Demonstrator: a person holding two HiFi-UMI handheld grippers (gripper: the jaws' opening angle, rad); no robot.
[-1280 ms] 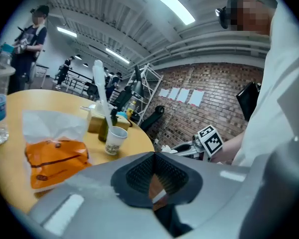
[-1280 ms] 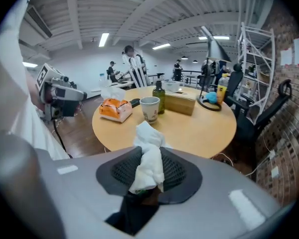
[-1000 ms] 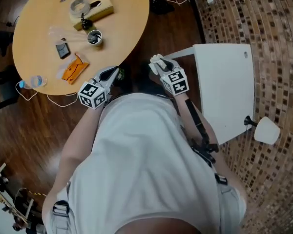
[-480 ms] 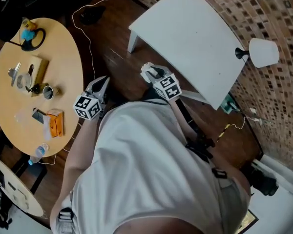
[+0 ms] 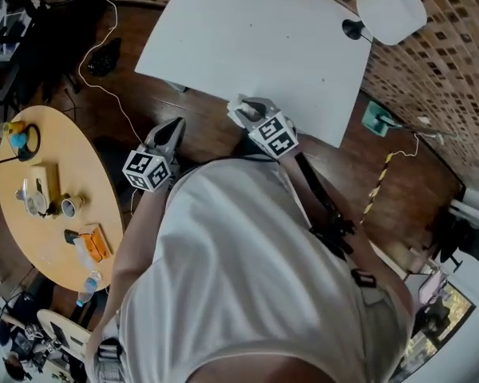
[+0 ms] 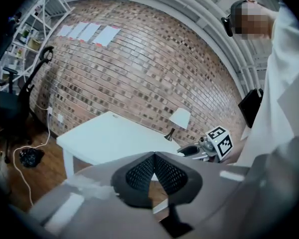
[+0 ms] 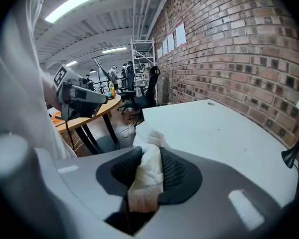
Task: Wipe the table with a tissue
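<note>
In the head view the white desk (image 5: 255,38) runs off the top edge, and the person's torso (image 5: 239,278) hides the floor beneath it. The items on the round desk (image 5: 64,154) are too small to name. In the right gripper view the tissue (image 7: 149,168) covers the inner faces of the fingers (image 7: 175,172), its lower end lost in shadow; the lamp (image 7: 293,156) is cut by the right edge.

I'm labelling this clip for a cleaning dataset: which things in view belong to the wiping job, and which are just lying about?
Part of the job:
- tissue, clamped in the right claw
- white table, bare on top

Just lying about:
- round wooden table with its bottle, orange packet and cup
- desk lamp
- cable on the floor
</note>
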